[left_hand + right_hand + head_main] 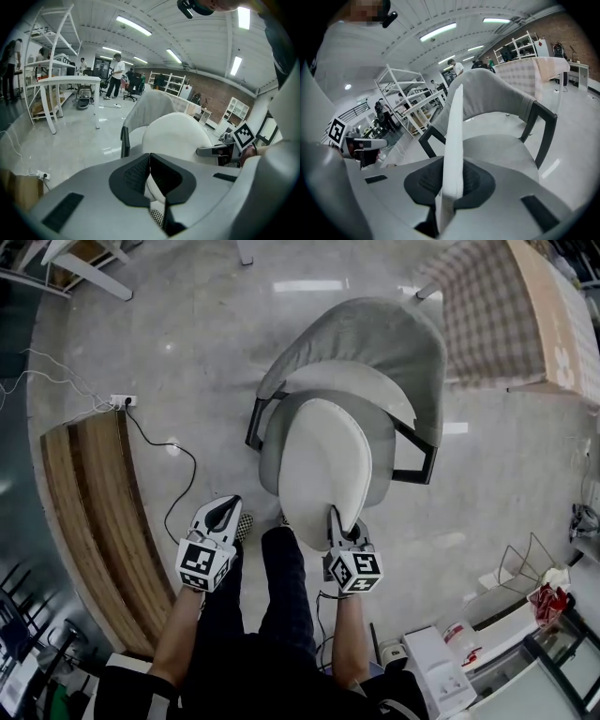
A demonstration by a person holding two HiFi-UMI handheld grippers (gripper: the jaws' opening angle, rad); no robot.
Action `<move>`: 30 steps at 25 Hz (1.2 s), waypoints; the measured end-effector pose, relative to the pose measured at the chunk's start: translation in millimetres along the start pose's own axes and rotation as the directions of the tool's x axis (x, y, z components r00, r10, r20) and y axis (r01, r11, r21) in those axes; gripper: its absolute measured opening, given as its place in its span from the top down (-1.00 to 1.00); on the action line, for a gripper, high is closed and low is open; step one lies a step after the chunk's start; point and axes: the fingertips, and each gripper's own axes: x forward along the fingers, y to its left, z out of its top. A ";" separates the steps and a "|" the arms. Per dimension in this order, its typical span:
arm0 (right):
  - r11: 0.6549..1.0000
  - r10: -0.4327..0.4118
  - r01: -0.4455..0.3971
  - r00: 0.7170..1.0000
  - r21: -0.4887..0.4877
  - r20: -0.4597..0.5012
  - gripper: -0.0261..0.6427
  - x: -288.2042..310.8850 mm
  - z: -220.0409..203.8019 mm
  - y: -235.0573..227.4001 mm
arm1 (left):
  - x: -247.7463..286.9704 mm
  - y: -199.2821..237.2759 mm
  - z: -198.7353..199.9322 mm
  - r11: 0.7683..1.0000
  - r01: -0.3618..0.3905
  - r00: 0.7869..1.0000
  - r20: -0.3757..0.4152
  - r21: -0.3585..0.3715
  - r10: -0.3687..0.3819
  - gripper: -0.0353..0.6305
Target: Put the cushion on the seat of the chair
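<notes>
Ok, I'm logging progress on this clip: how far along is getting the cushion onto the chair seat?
Done: the cushion is gripped, with the right gripper shut on its near edge, and it is over the chair. In hand: it is held on edge above the grey seat, not lying flat. Left: lay it down and release. The left gripper is shut and empty.

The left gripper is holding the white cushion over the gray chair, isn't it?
Not quite. It is the right gripper that holds the white cushion over the gray chair. The right gripper view shows its jaws shut on the cushion's edge. The left gripper has its jaws together with nothing between them.
</notes>
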 end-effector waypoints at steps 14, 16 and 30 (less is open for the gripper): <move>0.998 -0.050 0.050 0.999 0.049 0.007 0.75 3.1 -8.1 -44.6 | 28.2 -13.9 0.1 0.999 0.035 0.999 -0.029 0.031 -0.034 0.83; 0.996 -0.056 0.056 0.998 0.063 0.009 0.75 3.8 -10.9 -52.7 | 31.3 -16.5 -2.4 0.999 0.039 0.999 -0.039 0.034 -0.038 0.83; 0.988 -0.087 0.086 0.996 0.128 0.006 0.74 17.5 -37.7 -112.1 | 66.8 -43.1 -22.6 0.996 0.078 0.994 -0.085 0.044 -0.074 0.83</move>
